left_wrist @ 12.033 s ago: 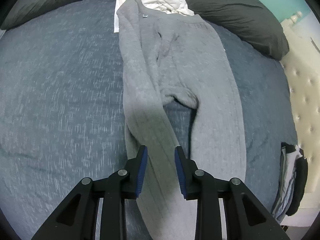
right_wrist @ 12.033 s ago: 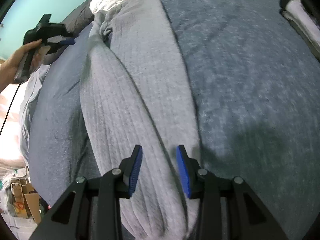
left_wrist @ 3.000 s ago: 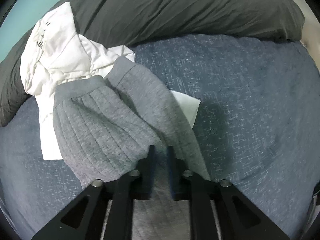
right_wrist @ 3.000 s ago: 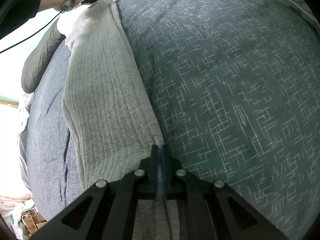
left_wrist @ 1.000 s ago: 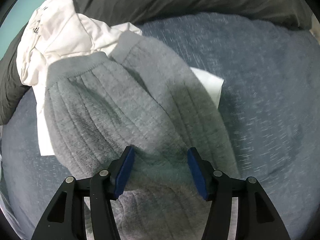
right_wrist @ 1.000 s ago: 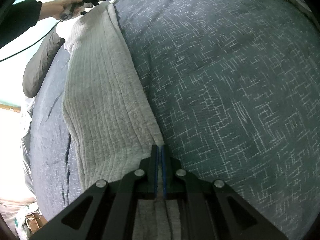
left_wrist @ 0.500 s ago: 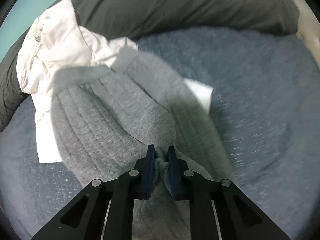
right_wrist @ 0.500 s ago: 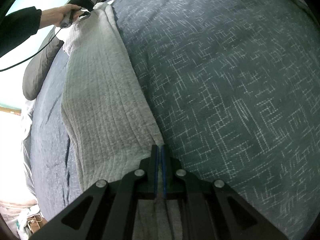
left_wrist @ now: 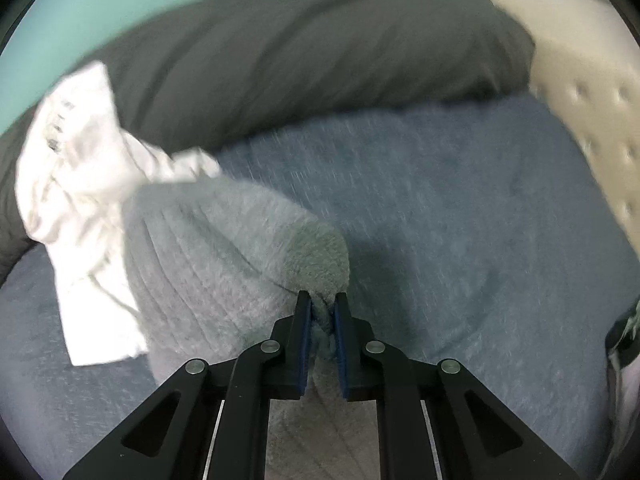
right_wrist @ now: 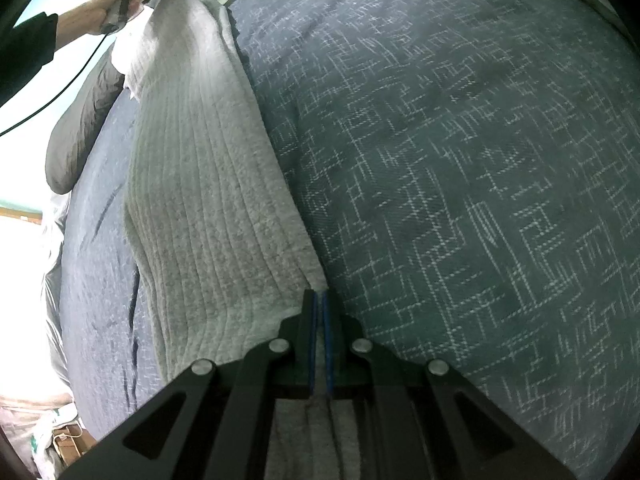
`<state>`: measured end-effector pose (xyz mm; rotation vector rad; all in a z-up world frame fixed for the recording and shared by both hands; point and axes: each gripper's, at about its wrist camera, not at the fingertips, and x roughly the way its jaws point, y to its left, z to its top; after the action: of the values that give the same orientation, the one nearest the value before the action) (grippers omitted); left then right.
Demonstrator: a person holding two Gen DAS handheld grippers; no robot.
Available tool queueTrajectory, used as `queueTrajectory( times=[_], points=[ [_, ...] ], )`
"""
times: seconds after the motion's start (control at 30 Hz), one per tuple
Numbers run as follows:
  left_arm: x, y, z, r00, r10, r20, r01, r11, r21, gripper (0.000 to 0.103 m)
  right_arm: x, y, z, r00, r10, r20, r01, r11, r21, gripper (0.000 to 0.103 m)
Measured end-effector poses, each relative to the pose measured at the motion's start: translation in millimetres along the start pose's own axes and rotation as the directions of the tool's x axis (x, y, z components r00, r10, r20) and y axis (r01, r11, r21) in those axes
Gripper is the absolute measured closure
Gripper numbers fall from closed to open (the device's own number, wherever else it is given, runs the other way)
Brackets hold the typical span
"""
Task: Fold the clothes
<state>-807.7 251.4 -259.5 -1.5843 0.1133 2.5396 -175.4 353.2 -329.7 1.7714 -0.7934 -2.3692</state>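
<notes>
The grey trousers are stretched lengthwise along the blue bed. One end is pinched by the left gripper beside a white shirt; the other end is clamped in the right gripper.

Before me lies a bed under a blue-grey patterned bedspread. A dark grey pillow runs along its far edge, against a teal wall. A cream tufted headboard stands at my right.
</notes>
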Motion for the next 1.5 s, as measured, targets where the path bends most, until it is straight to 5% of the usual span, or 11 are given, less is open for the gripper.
queueTrajectory(
  times=[0.1,0.23,0.57,0.97,1.03,1.33,1.43,1.47,1.5],
  points=[
    [30,8,-7,0.995,0.008,-0.103,-0.015,0.998,-0.065,0.089,-4,1,-4,1.000,-0.002,0.002,0.002,1.000,0.001,0.100],
    [21,22,-1,0.999,0.009,-0.051,-0.014,0.995,-0.102,0.086,24,-8,30,1.000,-0.001,0.004,0.001,1.000,0.008,0.100],
    [-37,83,18,0.994,0.036,0.106,-0.017,0.984,-0.177,0.077,26,-8,30,1.000,0.001,-0.002,-0.001,1.000,0.002,0.100],
    [-15,134,7,0.997,0.070,0.023,-0.063,0.971,-0.232,0.068,33,-8,45,1.000,-0.008,-0.010,0.008,1.000,-0.018,0.100],
    [-6,141,8,0.999,0.037,0.010,-0.033,0.965,-0.259,0.057,55,-14,60,1.000,-0.010,-0.010,0.009,1.000,-0.020,0.100],
    [25,157,9,0.999,-0.010,-0.031,0.000,0.954,-0.301,0.055,66,-16,65,1.000,-0.016,-0.013,0.016,1.000,-0.027,0.100],
    [33,156,13,0.999,-0.031,-0.041,0.018,0.958,-0.287,0.061,68,-14,65,1.000,-0.018,-0.013,0.017,0.999,-0.027,0.100],
    [34,155,14,0.999,-0.032,-0.040,0.020,0.961,-0.276,0.084,69,-13,67,1.000,-0.018,-0.013,0.018,1.000,-0.025,0.100],
    [34,153,15,0.999,-0.033,-0.040,0.021,0.964,-0.266,0.093,71,-12,69,1.000,-0.018,-0.012,0.018,1.000,-0.022,0.100]
  ],
)
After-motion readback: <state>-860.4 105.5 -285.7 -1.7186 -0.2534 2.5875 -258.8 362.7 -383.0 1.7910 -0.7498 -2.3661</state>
